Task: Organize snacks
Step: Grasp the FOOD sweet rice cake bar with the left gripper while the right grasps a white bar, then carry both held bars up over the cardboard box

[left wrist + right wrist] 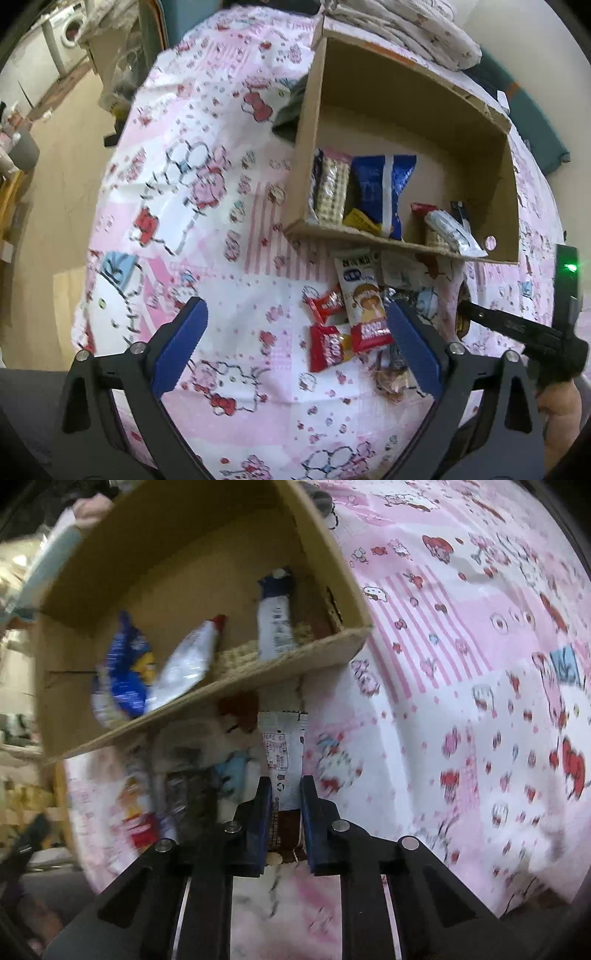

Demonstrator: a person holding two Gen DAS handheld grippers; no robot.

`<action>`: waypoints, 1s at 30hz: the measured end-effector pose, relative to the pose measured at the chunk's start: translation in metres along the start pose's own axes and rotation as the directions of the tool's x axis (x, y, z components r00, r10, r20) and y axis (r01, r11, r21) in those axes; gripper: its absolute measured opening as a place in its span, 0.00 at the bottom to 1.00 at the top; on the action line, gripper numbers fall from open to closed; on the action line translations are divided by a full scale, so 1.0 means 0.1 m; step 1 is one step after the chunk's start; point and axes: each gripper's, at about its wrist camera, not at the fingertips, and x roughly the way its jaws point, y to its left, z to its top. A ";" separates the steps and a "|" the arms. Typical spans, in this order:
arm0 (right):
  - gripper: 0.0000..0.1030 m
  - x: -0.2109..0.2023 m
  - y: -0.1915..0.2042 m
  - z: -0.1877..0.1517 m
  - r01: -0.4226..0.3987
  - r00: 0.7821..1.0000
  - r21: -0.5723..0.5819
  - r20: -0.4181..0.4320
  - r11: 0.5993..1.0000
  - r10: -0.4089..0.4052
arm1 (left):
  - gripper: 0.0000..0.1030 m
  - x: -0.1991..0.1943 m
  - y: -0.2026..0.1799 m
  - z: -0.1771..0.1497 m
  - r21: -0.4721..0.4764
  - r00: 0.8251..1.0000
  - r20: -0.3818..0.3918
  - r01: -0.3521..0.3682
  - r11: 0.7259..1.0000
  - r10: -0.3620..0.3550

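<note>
Left jaws spread over the loose snacks, right jaws clamped on a wafer pack.

My left gripper [295,332] hangs open above the pink sheet [207,206], nothing between its blue pads [181,343]; red packs [327,347] and a white pouch [360,291] lie just off its right pad, in front of the box [417,110]. Inside the box: wafers [332,192], a blue bag [384,192] and a white bar [452,234] standing along the near wall. My right gripper [285,786] pinches a wafer pack [283,753] by its end, pads pressed on both sides, pack touching the sheet, just before the box's near wall.
</note>
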 end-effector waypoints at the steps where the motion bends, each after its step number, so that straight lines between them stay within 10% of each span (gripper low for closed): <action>1: 0.15 -0.08 -0.01 -0.05 -0.031 1.000 0.005 0.003 1.000 0.031 | 0.88 0.03 -0.02 -0.01 0.005 1.000 -0.010 0.003 1.000 -0.002; 5: 0.15 -0.34 0.00 -0.27 -0.130 0.991 -0.009 0.029 0.992 0.130 | 0.85 0.15 -0.21 -0.02 0.039 0.999 -0.034 0.007 0.999 -0.006; 13: 0.15 -0.51 -0.16 -0.44 -0.228 0.970 0.052 0.094 0.972 0.222 | 0.40 0.61 -0.72 -0.08 0.129 0.991 -0.130 -0.008 0.992 0.025; 30: 0.15 -0.56 -0.19 -0.34 -0.286 0.953 0.055 0.123 0.957 0.278 | 0.27 0.48 -0.71 -0.21 0.135 0.987 -0.134 -0.075 0.988 0.093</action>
